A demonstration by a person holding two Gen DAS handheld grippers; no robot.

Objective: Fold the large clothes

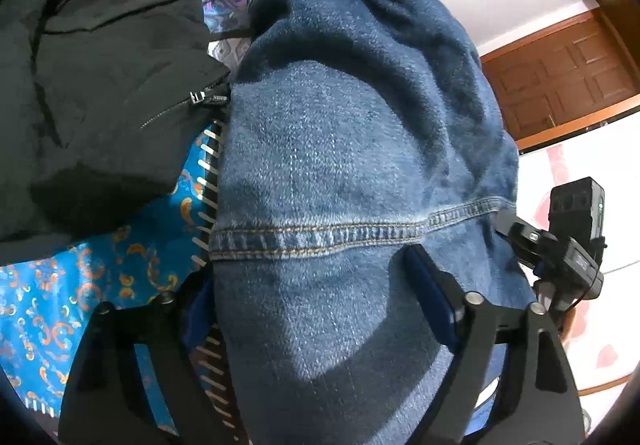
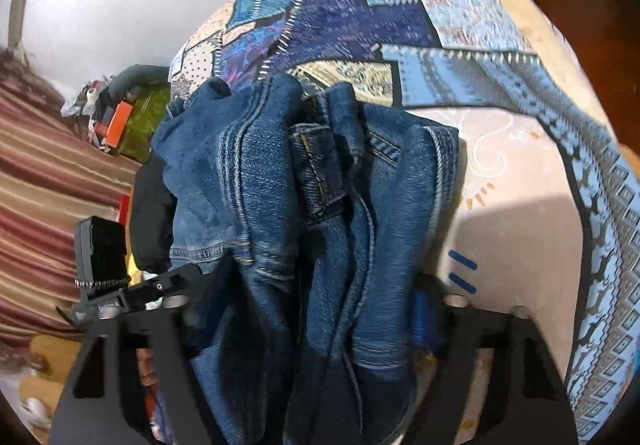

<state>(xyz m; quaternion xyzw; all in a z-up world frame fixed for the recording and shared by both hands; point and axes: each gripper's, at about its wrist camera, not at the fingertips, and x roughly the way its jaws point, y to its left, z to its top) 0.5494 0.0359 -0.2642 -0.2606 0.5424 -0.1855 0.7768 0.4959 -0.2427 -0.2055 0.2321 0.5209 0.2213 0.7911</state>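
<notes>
Left wrist view is filled by the jeans [image 1: 352, 149], thick blue denim, heavy and limp rather than stiff, likely to sag between two holds; seams and the waistband should give the surest purchase (bulky folds resist a clean pinch). They lie bunched on the patchwork bedspread [image 1: 60, 305], their length running away from both cameras, waistband and belt loop towards the far end in the right wrist view. The left gripper [image 1: 312, 309] straddles the cloth, whether gripping it I cannot tell. The right gripper [image 2: 320, 309] looks clenched on a gathered fold. A black jacket [image 1: 100, 105] lies touching the jeans.
</notes>
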